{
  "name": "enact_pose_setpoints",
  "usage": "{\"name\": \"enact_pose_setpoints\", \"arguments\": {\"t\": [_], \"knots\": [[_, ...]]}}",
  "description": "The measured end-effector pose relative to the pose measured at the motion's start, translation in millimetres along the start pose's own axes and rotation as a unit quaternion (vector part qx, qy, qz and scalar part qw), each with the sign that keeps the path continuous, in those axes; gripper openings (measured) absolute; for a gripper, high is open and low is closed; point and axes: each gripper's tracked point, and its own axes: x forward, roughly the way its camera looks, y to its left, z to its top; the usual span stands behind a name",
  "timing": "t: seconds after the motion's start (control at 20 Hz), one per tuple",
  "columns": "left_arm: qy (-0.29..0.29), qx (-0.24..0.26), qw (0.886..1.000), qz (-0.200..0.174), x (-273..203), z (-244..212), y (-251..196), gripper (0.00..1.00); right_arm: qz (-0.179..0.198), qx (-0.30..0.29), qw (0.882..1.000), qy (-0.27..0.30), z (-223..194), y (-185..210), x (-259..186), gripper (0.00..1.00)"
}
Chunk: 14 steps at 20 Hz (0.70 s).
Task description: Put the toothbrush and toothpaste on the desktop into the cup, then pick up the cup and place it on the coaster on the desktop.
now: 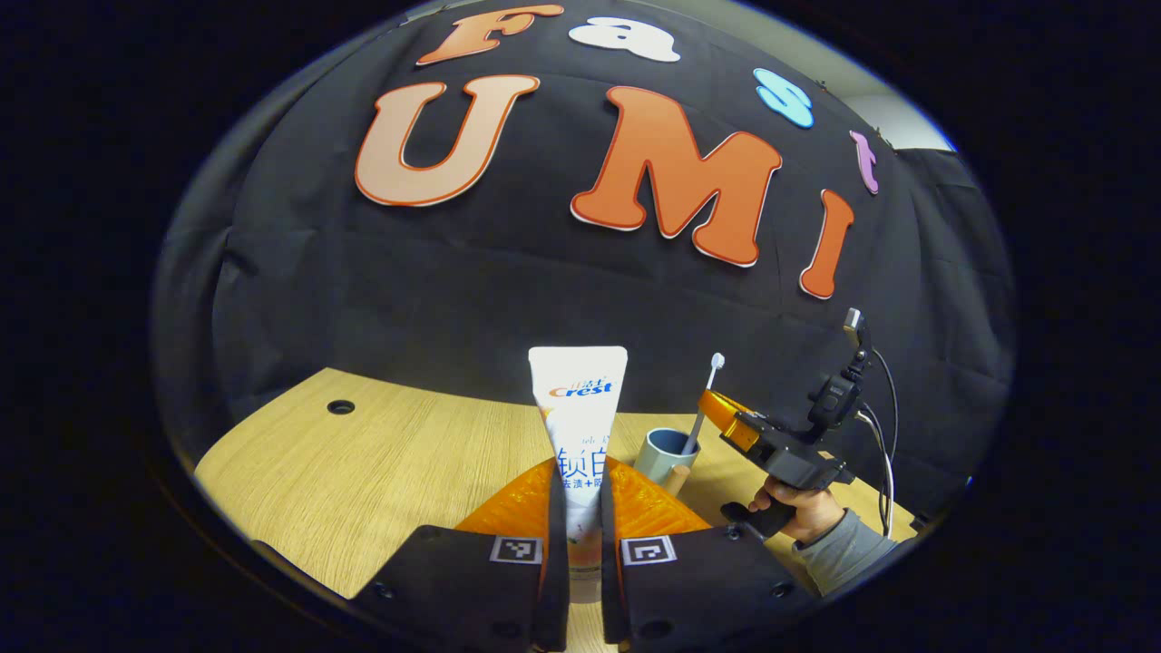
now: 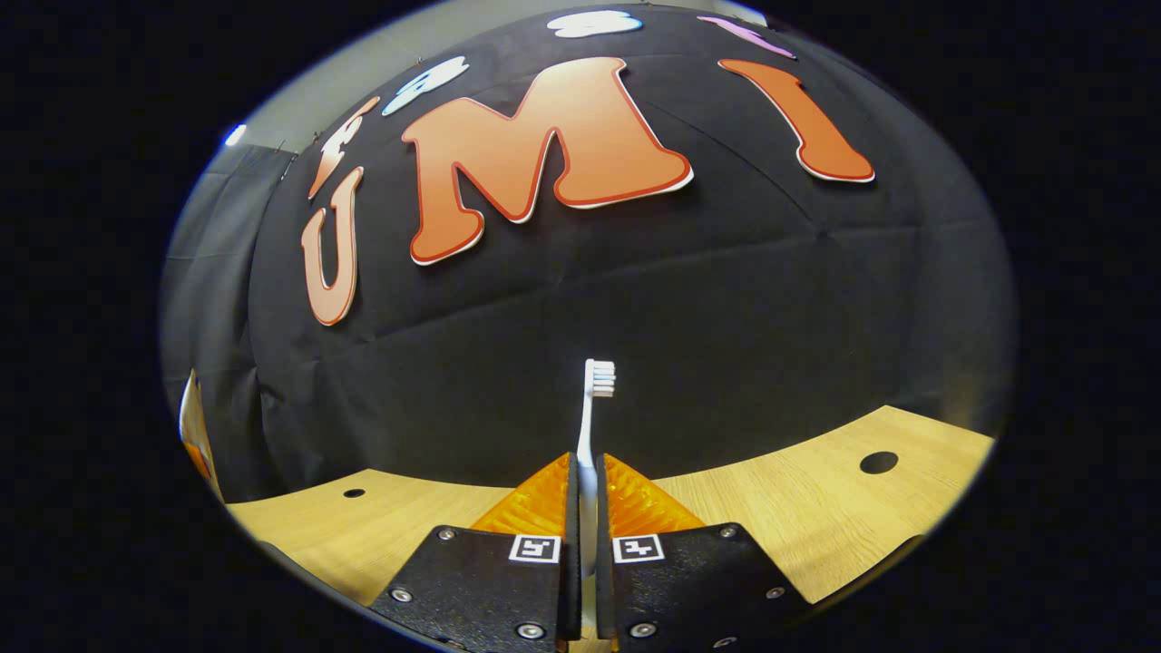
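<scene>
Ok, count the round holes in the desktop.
3. One hole shows far left in the left gripper view; the right gripper view shows one at left, one at right. Some may coincide or be hidden.

One toothpaste tube (image 1: 578,426), one toothbrush (image 2: 591,426), one cup (image 1: 660,453) and two grippers (one (image 1: 580,508), another (image 2: 585,508)).

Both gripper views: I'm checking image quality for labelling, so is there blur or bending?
Left gripper view: toothpaste sharp, desk edge bowed by the fisheye. Right gripper view: toothbrush crisp, desk curved.
</scene>
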Motion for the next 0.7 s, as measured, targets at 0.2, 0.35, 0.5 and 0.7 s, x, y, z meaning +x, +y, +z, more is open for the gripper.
{"name": "enact_pose_setpoints", "arguments": {"t": [0.2,0.35,0.5,0.7], "knots": [[-0.015,0.013,0.999,-0.031,11,15,-28,0.18,-0.011,-0.003,0.999,0.034,-15,-5,-7,0.07],[-0.031,0.018,0.998,-0.046,20,24,-48,0.18,-0.014,-0.016,0.998,0.059,-24,-6,-13,0.08],[-0.025,0.018,0.997,-0.068,35,21,-66,0.17,-0.017,-0.033,0.996,0.081,-29,-5,-23,0.10],[-0.049,0.011,0.995,-0.082,45,31,-80,0.18,-0.015,-0.056,0.993,0.105,-28,-5,-46,0.18]]}}
